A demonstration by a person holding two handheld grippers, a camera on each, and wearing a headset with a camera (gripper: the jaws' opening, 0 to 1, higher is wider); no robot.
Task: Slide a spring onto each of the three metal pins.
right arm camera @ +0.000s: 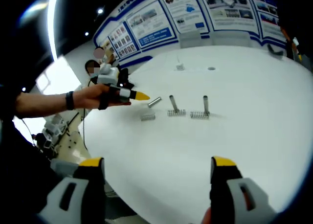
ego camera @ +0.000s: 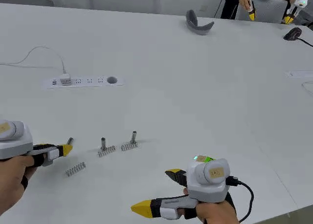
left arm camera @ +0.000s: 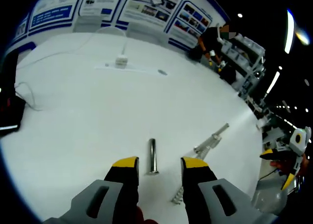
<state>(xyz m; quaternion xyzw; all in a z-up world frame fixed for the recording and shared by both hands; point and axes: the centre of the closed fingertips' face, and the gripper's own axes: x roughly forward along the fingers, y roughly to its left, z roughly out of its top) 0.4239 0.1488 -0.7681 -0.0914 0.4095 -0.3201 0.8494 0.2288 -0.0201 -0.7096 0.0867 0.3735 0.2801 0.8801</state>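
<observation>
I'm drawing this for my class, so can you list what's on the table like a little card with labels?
pins: three short metal pins, all bare
springs: three small coiled metal springs, lying on the white table
left gripper: open, leftmost pin just ahead of its tips
right gripper: open wide, apart from the parts
done so far: no spring on a pin

The left gripper has its jaws slightly parted, while the right gripper gapes wide.
</observation>
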